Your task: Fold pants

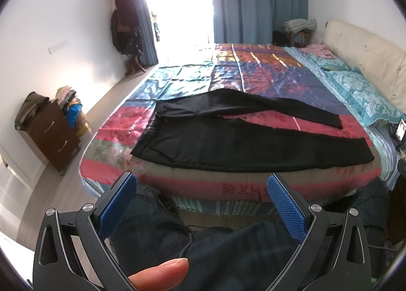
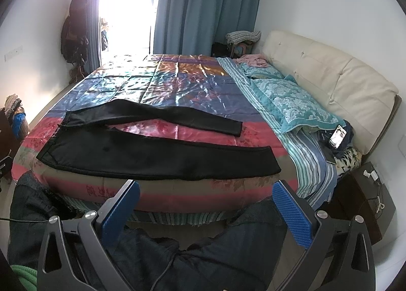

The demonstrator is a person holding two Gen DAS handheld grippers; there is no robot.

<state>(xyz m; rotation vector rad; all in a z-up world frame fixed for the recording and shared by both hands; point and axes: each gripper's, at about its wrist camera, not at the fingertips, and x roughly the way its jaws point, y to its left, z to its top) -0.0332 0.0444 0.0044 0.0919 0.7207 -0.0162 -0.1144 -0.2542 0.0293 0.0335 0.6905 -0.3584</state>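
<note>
Black pants (image 1: 228,144) (image 2: 132,154) lie spread flat on the near part of the bed, waistband to the left, both legs running right and split apart in a narrow V. The far leg (image 1: 291,111) (image 2: 192,120) is shorter in view than the near leg. My left gripper (image 1: 201,184) is open, held back from the bed's near edge, with nothing between its blue pads. My right gripper (image 2: 206,191) is open too, also short of the bed edge and empty. A thumb (image 1: 162,274) shows at the bottom of the left wrist view.
The bed carries a shiny patchwork quilt (image 1: 243,73) (image 2: 162,80), teal pillows (image 2: 291,103) and a cream headboard (image 2: 330,75) on the right. A phone (image 2: 338,136) lies by the pillows. A brown drawer cabinet (image 1: 50,136) stands left. The person's dark trousers (image 2: 203,253) fill the foreground.
</note>
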